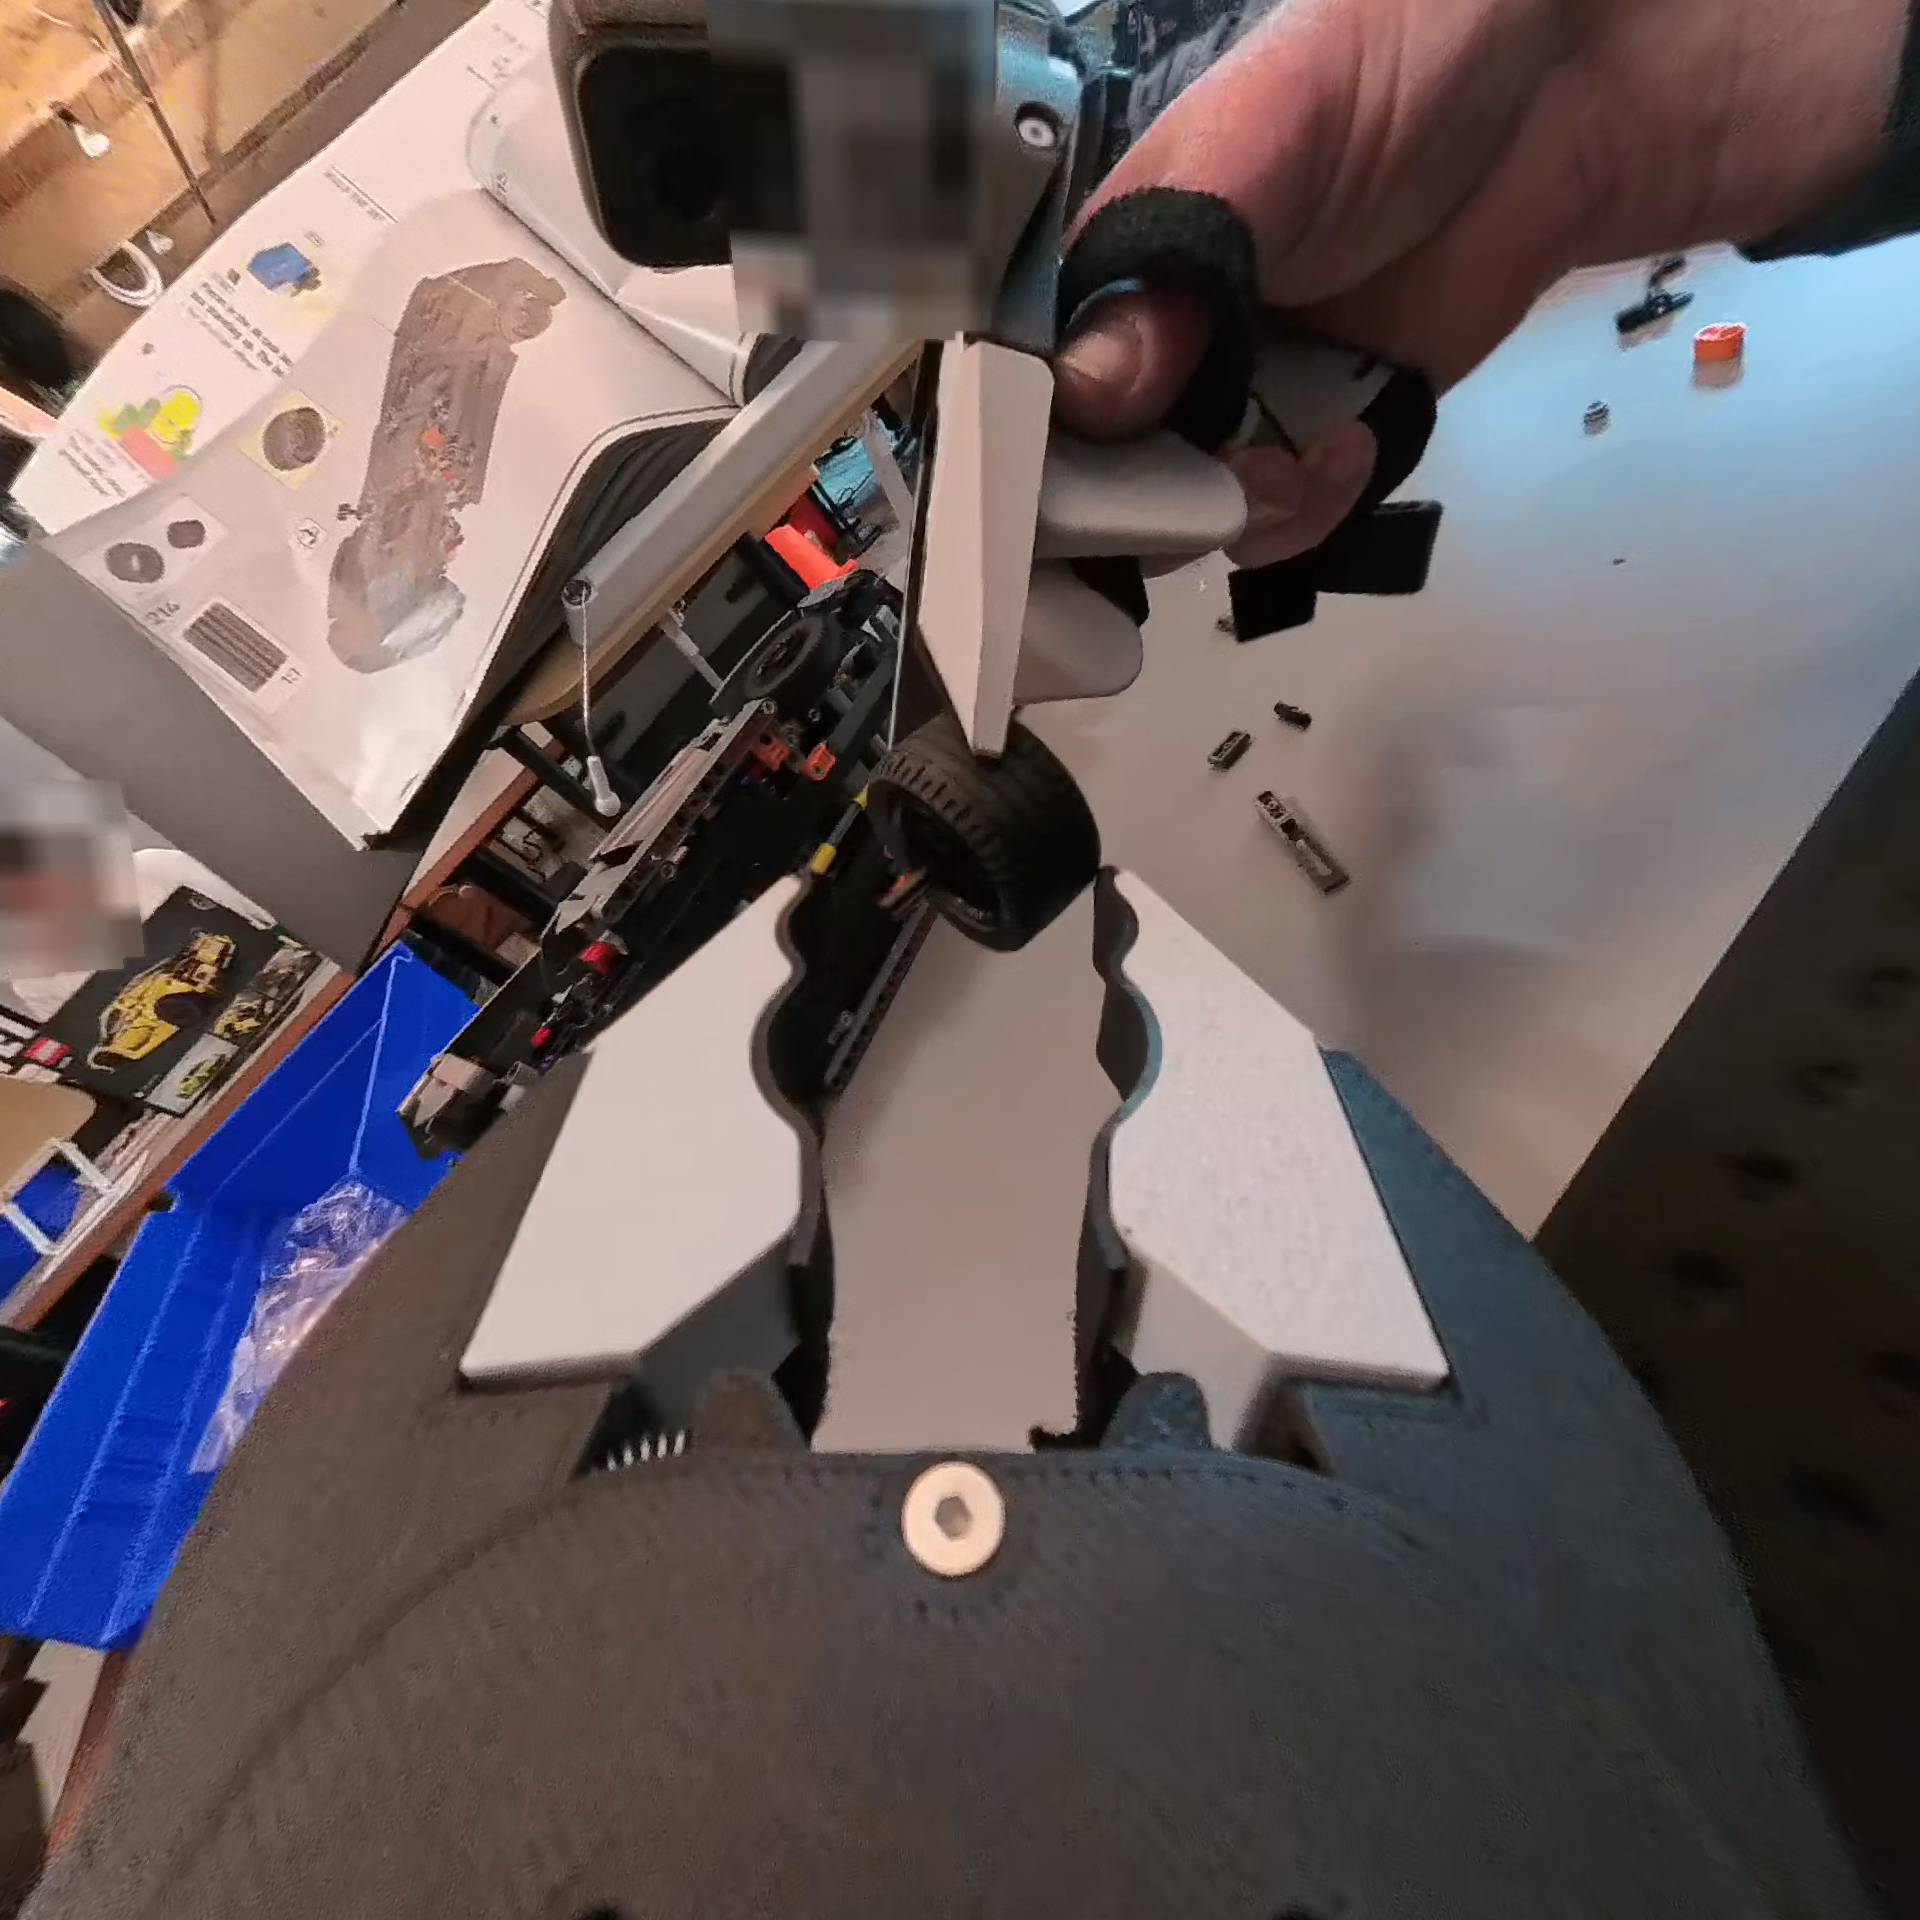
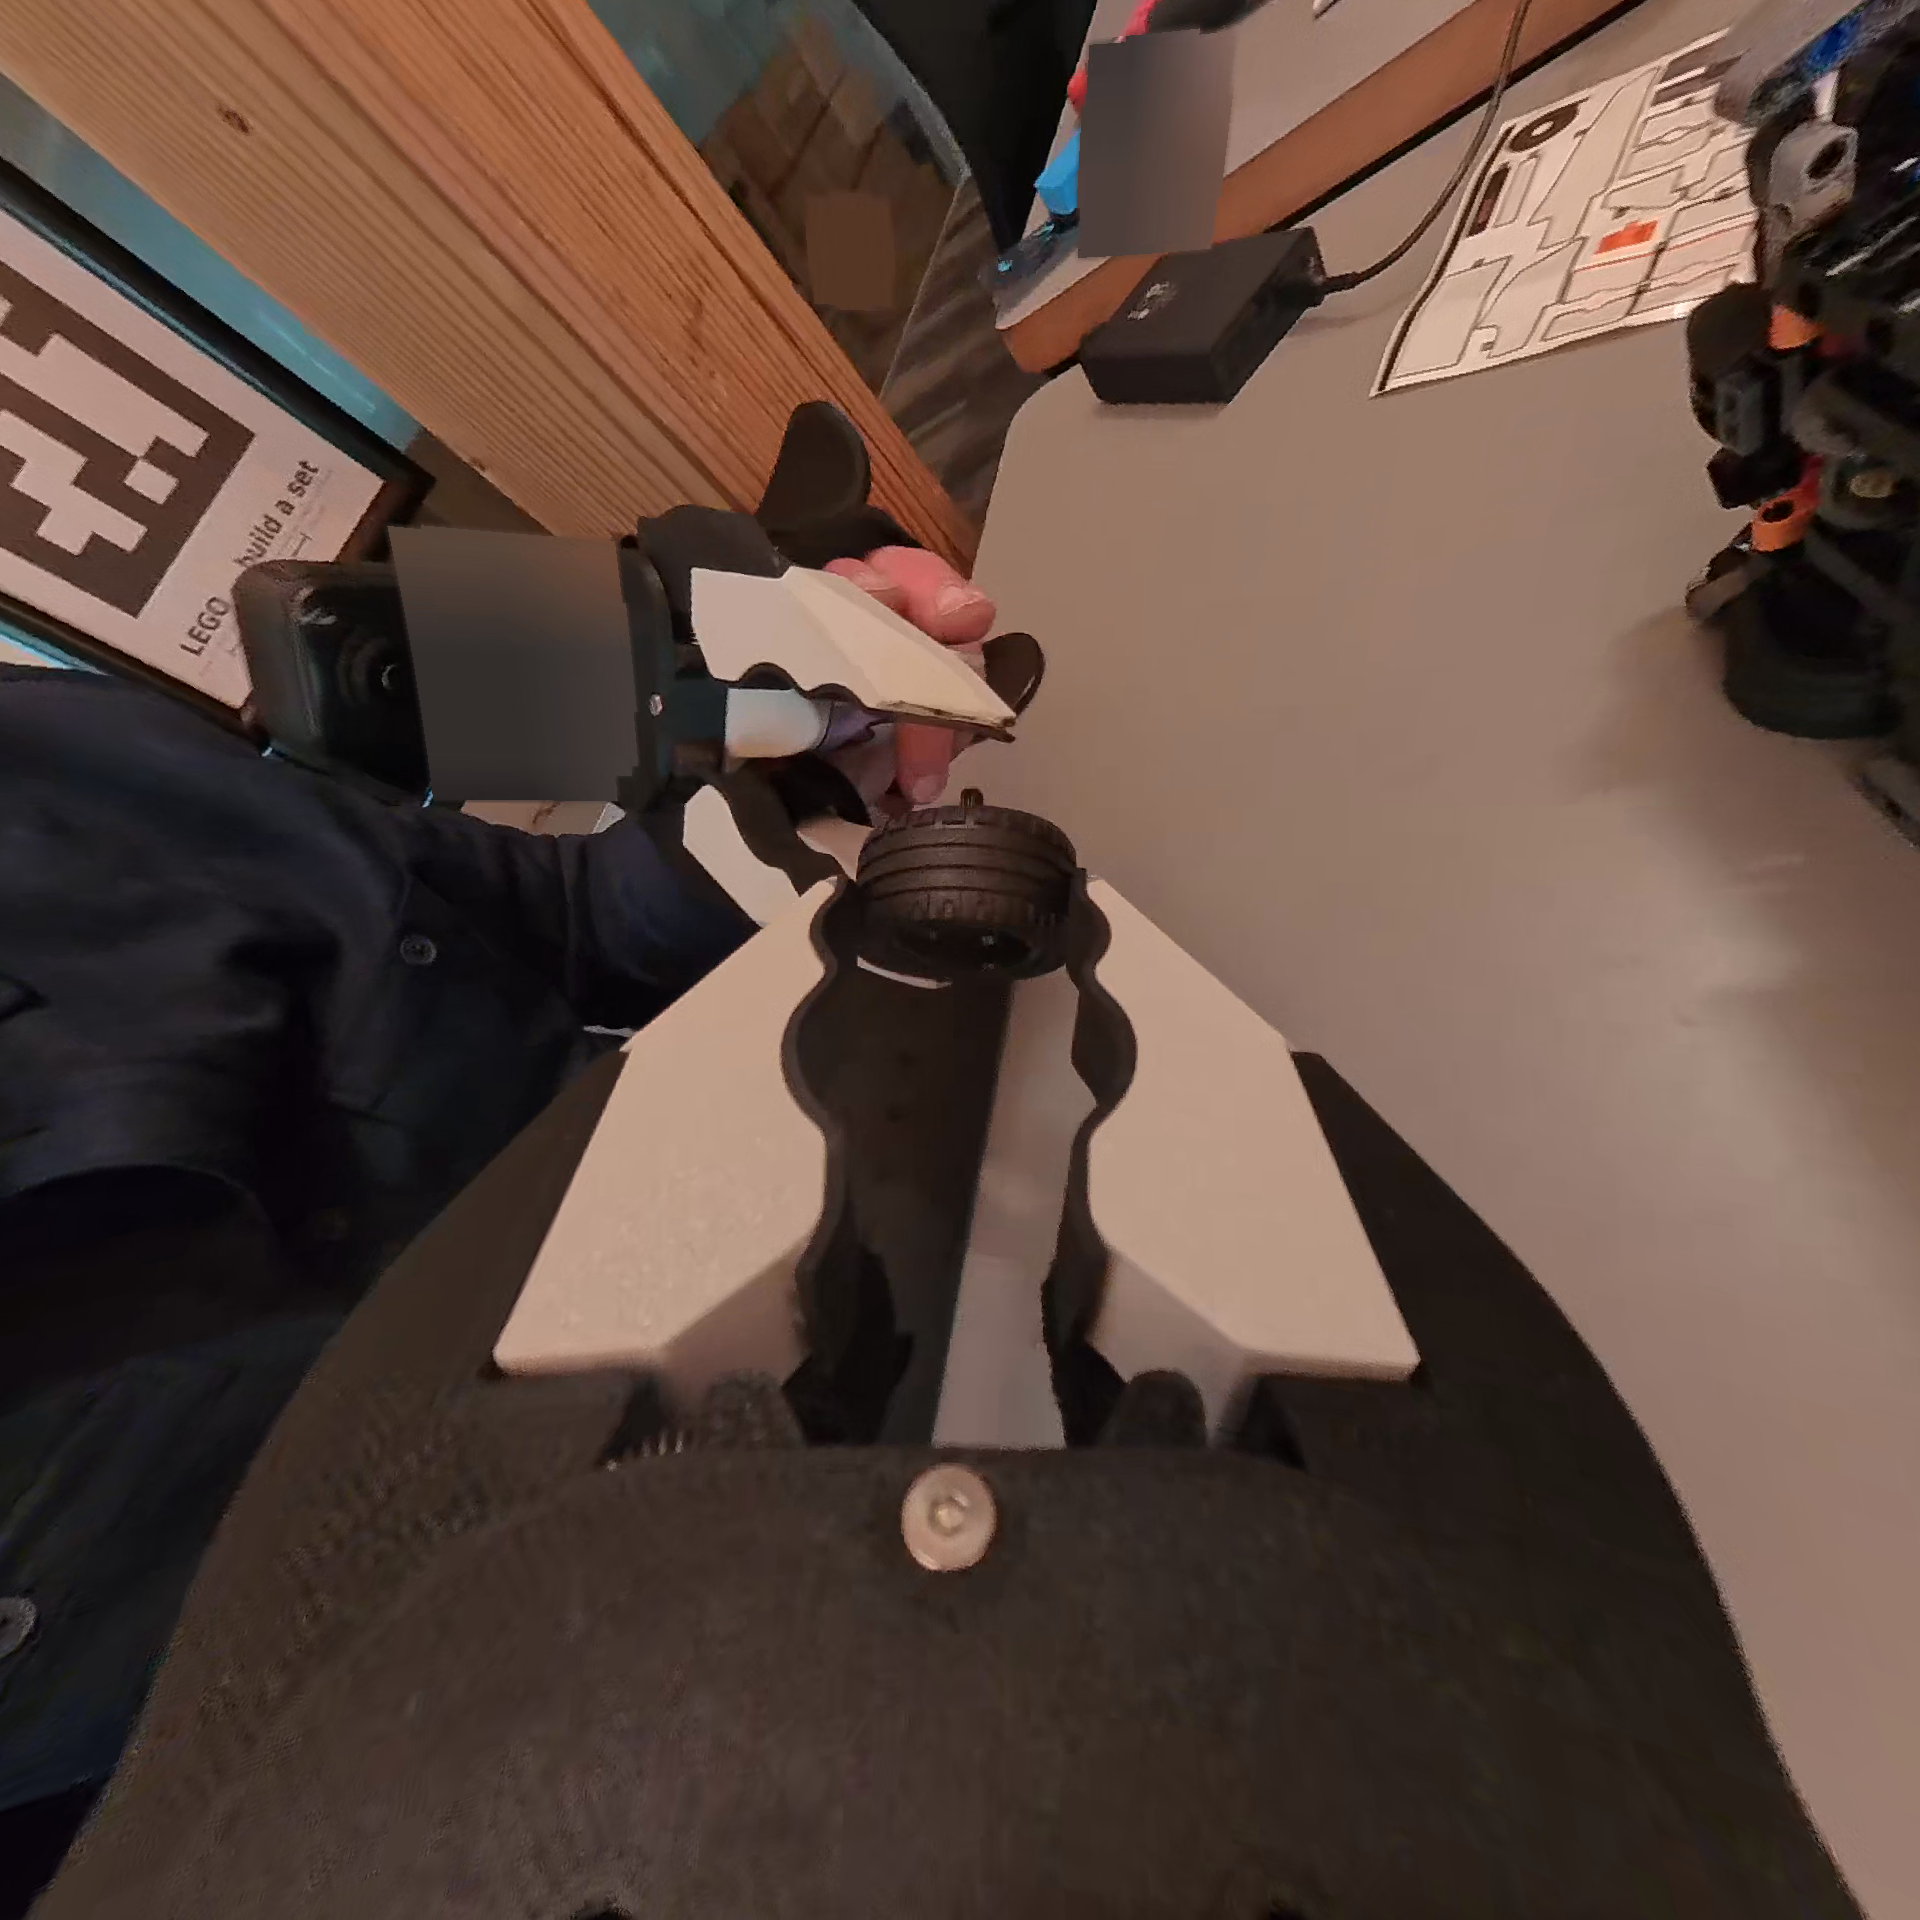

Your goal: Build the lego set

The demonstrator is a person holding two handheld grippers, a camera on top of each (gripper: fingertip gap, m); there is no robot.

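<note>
Now my right tongs (image 2: 961, 914) clench the small black rubber-tyred wheel (image 2: 961, 899) by its grippy, light tread, left tongs (image 1: 951, 883) released.

A pale grey table (image 2: 1351, 727) fills much of both views, its surface lit softly with mild reflections. In the right wrist view, a wall of horizontal wooden slats (image 2: 468, 260) rises beyond the table, with a framed poster (image 2: 135, 457) leaning at its left. A second wood-edged desk (image 2: 1299, 187) stands beyond the table's far edge. In the left wrist view, a blue bin (image 1: 208, 1299) sits beside the table, and a dark perforated panel (image 1: 1766, 1091) stands at the right.
</note>
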